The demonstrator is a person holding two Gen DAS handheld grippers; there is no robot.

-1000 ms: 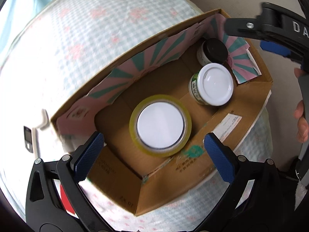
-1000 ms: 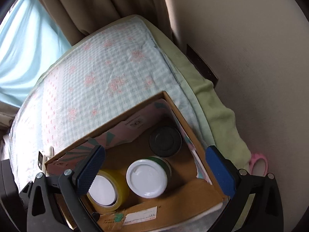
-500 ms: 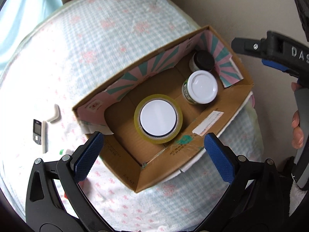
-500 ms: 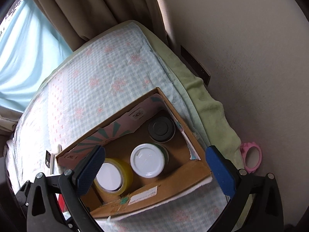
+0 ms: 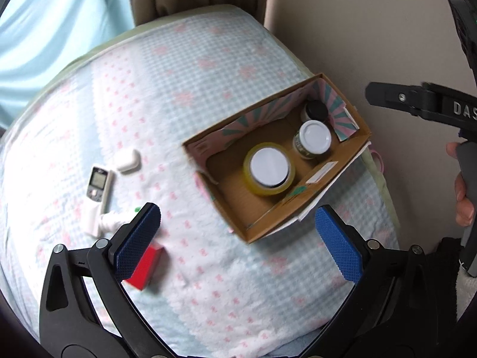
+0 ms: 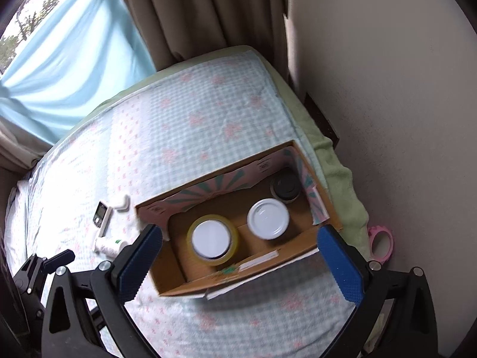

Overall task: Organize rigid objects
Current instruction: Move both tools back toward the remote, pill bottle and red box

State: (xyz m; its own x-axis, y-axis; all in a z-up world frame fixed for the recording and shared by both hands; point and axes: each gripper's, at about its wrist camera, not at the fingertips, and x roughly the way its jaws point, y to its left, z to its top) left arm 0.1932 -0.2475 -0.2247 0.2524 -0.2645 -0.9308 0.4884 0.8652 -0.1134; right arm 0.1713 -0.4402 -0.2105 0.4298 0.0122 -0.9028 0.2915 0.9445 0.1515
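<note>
A cardboard box (image 5: 351, 140) (image 6: 229, 280) lies on the bed and holds a yellow tape roll (image 5: 269, 168) (image 6: 212, 240) around a white-lidded jar, a second white-lidded jar (image 5: 314, 138) (image 6: 268, 218) and a black-lidded jar (image 5: 316, 111) (image 6: 285, 189). Left of the box lie a white remote (image 5: 97, 191) (image 6: 102, 216), a white case (image 5: 128, 160) (image 6: 122, 203), a small white bottle (image 5: 113, 220) (image 6: 108, 246) and a red block (image 5: 144, 267). My left gripper (image 5: 238, 240) hangs open above the bed, near the box's corner. High over the box, my right gripper (image 6: 240, 264) is open and empty.
The bed has a checked pale-blue cover (image 5: 184, 68) with a green blanket edge (image 6: 337, 173) along the wall. Curtains (image 6: 190, 12) hang at the head end. A pink ring-shaped object (image 6: 380, 243) lies between bed and wall. A hand (image 5: 463, 197) holds the right gripper's handle.
Both grippers have risen away from the box, so it looks smaller. The remote, case, bottle and red block have come into the left wrist view.
</note>
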